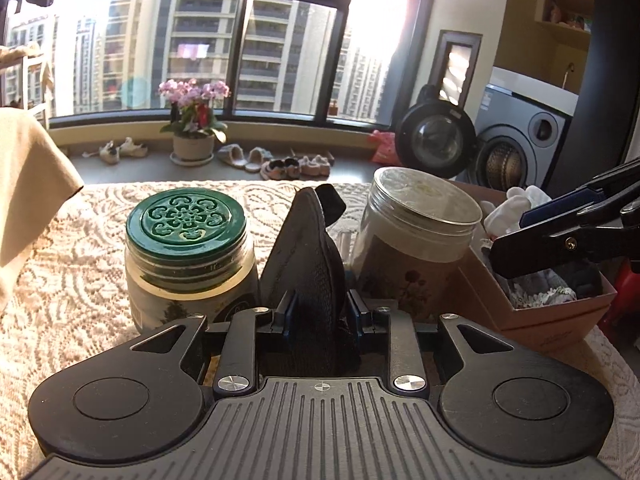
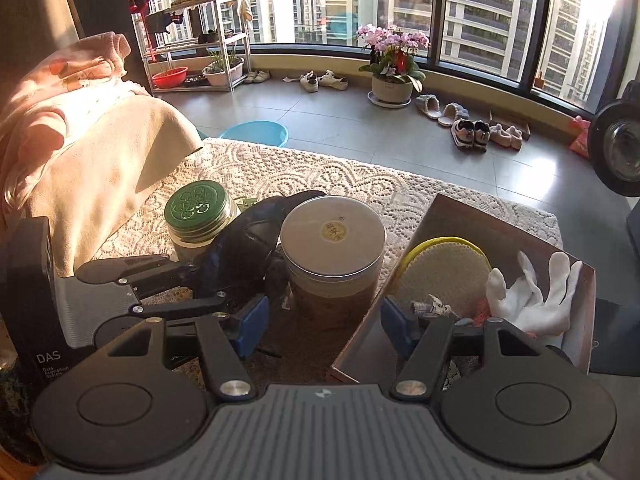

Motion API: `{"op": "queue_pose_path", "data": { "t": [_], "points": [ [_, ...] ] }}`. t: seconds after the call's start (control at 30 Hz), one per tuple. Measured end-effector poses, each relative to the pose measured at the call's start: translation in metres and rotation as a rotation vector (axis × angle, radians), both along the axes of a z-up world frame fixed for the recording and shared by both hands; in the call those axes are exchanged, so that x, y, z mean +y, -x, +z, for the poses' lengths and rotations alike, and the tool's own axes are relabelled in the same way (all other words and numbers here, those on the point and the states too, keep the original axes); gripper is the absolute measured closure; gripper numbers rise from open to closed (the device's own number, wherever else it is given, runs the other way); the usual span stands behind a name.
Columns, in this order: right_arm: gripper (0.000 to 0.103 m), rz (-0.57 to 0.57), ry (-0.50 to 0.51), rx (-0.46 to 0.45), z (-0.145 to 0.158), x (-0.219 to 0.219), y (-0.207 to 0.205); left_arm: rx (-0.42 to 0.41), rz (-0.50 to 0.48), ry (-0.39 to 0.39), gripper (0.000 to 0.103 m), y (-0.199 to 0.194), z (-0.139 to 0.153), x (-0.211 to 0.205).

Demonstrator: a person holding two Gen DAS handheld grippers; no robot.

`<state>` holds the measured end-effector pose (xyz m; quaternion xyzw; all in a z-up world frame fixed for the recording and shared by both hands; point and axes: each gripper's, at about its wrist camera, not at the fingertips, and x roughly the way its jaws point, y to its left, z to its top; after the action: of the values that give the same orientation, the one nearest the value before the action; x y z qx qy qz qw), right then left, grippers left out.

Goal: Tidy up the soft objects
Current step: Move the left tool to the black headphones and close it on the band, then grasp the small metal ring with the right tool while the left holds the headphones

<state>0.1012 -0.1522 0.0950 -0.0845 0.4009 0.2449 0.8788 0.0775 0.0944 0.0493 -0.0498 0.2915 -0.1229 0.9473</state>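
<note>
Left gripper (image 1: 320, 304) is clamping a black fabric piece (image 1: 312, 272), sitting between the green-lidded jar (image 1: 186, 248) at 10 o'clock and clear-lidded jar (image 1: 416, 240) at 2. Right gripper (image 2: 320, 320) is hanging open and empty, box (image 2: 500, 224) with white glove (image 2: 536, 300) at 2 o'clock

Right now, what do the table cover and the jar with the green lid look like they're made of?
The cream table cover looks like cotton lace: openwork scallop pattern, matte. The jar with the green patterned lid seems clear glass or plastic, I can't tell which; its glossy embossed lid looks like moulded plastic or painted metal.
</note>
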Motion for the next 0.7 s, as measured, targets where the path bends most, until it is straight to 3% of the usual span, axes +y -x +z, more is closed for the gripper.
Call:
{"op": "queue_pose_path", "data": {
  "t": [0.17, 0.3, 0.4, 0.53, 0.7],
  "points": [
    [0.040, 0.008, 0.016, -0.010, 0.003, 0.007, -0.003, 0.030, -0.001, 0.069, 0.075, 0.005, -0.001, 0.012],
    [0.041, 0.030, 0.024, -0.042, 0.008, 0.014, 0.000, -0.005, 0.026, 0.100, 0.081, 0.039, 0.010, 0.031],
    [0.047, 0.080, 0.079, -0.099, 0.003, 0.026, 0.010, 0.010, 0.022, 0.148, 0.081, 0.065, 0.013, 0.048],
    [0.050, 0.185, 0.170, -0.159, -0.016, 0.051, 0.026, 0.017, 0.018, 0.142, 0.081, 0.086, 0.008, 0.056],
    [0.064, 0.296, 0.317, -0.228, -0.045, 0.097, 0.037, -0.010, 0.017, 0.136, 0.081, 0.092, 0.006, 0.053]
  ]
}}
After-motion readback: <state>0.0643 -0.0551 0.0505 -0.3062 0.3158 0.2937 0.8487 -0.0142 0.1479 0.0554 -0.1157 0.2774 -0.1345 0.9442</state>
